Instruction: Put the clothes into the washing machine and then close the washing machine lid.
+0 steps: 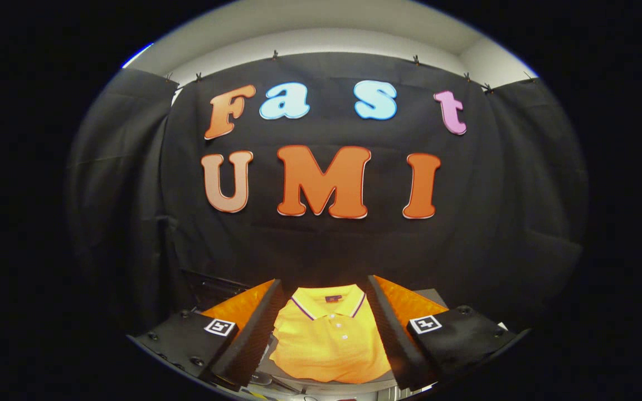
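Observation:
A folded yellow polo shirt (329, 342) with a striped collar and small white buttons lies flat on a grey surface (343, 387). Its collar points away from me. My gripper (325, 283) hangs over it and is open wide. The shirt shows in the gap between the two fingers, its collar level with the fingertips. From here I cannot tell whether the fingers (254, 328) touch the cloth at its sides.
The booth's black cloth wall (321, 245) stands close behind the shirt. A dark angular object (209, 285) shows beyond the left finger, and a bit of grey surface (433, 293) shows beyond the right finger.

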A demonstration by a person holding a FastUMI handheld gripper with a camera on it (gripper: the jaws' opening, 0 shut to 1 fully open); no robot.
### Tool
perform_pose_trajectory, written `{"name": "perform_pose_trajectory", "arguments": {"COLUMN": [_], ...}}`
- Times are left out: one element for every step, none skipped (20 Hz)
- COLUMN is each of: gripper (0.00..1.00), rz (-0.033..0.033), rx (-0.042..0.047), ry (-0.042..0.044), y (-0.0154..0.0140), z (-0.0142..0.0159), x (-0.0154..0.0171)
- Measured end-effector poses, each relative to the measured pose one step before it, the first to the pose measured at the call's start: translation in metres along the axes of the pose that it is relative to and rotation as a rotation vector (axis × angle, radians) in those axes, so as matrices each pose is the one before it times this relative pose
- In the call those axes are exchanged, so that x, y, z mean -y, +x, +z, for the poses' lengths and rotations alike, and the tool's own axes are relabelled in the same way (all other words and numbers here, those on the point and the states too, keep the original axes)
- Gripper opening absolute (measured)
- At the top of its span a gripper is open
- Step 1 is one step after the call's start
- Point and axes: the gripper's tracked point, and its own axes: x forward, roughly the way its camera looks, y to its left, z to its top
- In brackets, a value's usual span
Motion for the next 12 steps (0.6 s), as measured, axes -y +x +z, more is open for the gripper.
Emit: {"name": "perform_pose_trajectory", "arguments": {"gripper": [0.98,0.98,0.98,0.98,0.98,0.98,0.98,0.98,0.98,0.98,0.98,0.98], "rz": [0.00392,-0.00111,-0.00319,-0.00188,0.00198,-0.00048,-0.00311,-0.00467,-0.00343,0.00354,0.00324,-0.00071], "rx": [-0.03003,-0.02931,-0.03414,-0.03406,-0.03019,-0.02647,-0.02428,-0.0202,-0.02348,-0.02886,-0.03168,-0.02787], "ry": [-0.00541,-0.00463,-0.00375,-0.00135,-0.00084,-0.00298,-0.00689,-0.00609,-0.00532,-0.00631,-0.00288,0.00197], "y": [0.01833,0.01463,0.01436,0.01201,0.01222,0.01009,0.01055,0.01038,0.00692,0.00677,0.00551,0.00453], "z": [-0.00931,-0.0065,-0.00656,-0.00759,-0.00709,-0.00497,-0.00619,-0.00704,-0.00654,-0.00752,-0.00764,-0.00737], "x": [0.00081,0.00076,0.00128,-0.00035,0.0002,-0.0008,0.00206,0.00111,0.00282,0.00072,0.00106,0.00259]}}
